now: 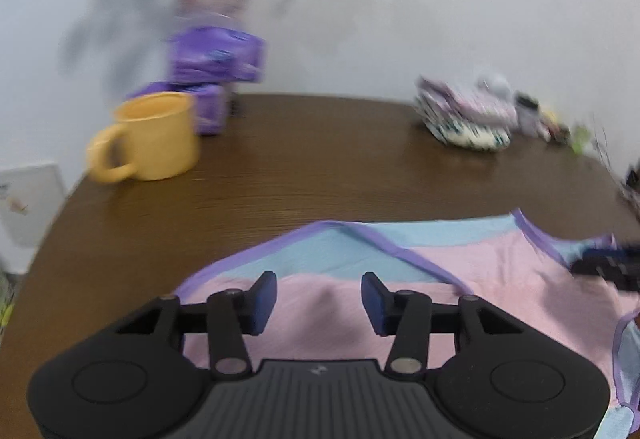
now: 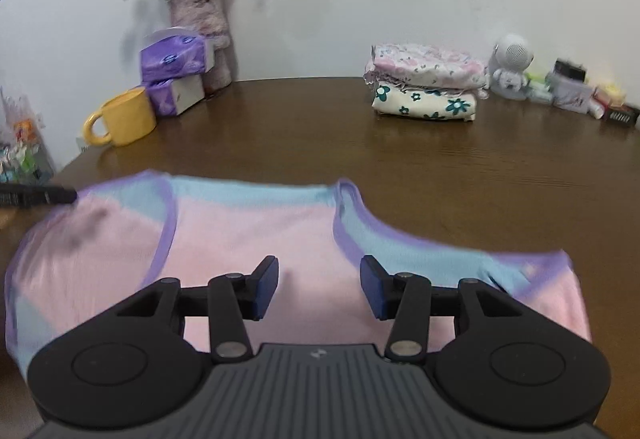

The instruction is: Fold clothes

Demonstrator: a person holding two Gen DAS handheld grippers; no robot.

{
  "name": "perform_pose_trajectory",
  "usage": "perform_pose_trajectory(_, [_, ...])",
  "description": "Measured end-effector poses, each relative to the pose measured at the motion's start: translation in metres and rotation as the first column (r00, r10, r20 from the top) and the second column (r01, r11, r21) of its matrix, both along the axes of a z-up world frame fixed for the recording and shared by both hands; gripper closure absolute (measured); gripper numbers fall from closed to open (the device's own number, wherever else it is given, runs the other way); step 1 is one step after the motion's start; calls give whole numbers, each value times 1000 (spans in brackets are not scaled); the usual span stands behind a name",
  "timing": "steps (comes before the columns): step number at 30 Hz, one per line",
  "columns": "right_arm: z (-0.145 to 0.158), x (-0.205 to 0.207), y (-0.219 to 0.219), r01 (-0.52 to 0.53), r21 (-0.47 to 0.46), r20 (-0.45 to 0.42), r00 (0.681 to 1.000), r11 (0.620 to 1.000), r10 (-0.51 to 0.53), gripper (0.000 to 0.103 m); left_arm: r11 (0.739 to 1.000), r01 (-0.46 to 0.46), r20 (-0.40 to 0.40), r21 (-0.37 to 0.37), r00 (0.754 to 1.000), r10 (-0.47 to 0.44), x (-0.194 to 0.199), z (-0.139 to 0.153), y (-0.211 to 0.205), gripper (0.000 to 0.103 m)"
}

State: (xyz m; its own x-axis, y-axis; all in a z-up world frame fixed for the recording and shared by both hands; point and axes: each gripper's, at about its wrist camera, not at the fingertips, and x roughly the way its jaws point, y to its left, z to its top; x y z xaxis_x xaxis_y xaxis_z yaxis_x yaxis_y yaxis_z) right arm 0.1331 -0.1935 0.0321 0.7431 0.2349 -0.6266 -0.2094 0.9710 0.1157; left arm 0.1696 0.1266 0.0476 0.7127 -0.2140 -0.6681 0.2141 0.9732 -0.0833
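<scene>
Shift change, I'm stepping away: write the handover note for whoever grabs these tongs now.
Left tongs: open, empty, above the pink, blue and purple-trimmed knit top.
Right tongs: open, empty, over the same top.
Top lies spread on the brown wooden table, not neatly folded.
Done: two folded floral garments stacked at the back.
Left: fold the top.

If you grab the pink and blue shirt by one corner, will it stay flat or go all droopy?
Probably droopy: the shirt is thin cloth with rumpled, curling purple edges. It looks light, so it would likely slide easily on the smooth table.
</scene>
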Motion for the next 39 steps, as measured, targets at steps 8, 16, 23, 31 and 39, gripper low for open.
perform_pose_trajectory(8, [-13, 74, 10, 53, -44, -76, 996, 998, -57, 64, 995, 11, -13, 102, 1000, -9, 39, -23, -43, 68])
perform_pose_trajectory(16, [-22, 103, 9, 56, -54, -98, 993, 997, -61, 97, 995, -57, -20, 85, 998, 59, 64, -30, -33, 84])
perform_pose_trajectory(23, [-21, 137, 16, 39, -89, -96, 994, 995, -48, 98, 990, -114, -7, 83, 993, 114, 75, -31, -27, 84])
perform_pose_trajectory(31, [-21, 169, 21, 15, -81, -102, 995, 997, -23, 98, 987, -158, -2, 31, 987, 158, 86, -29, -13, 81])
perform_pose_trajectory(39, [17, 87, -3, -59, 114, -38, 997, 992, 64, 78, 997, -74, 54, -32, 996, 76, 4, 6, 12, 51])
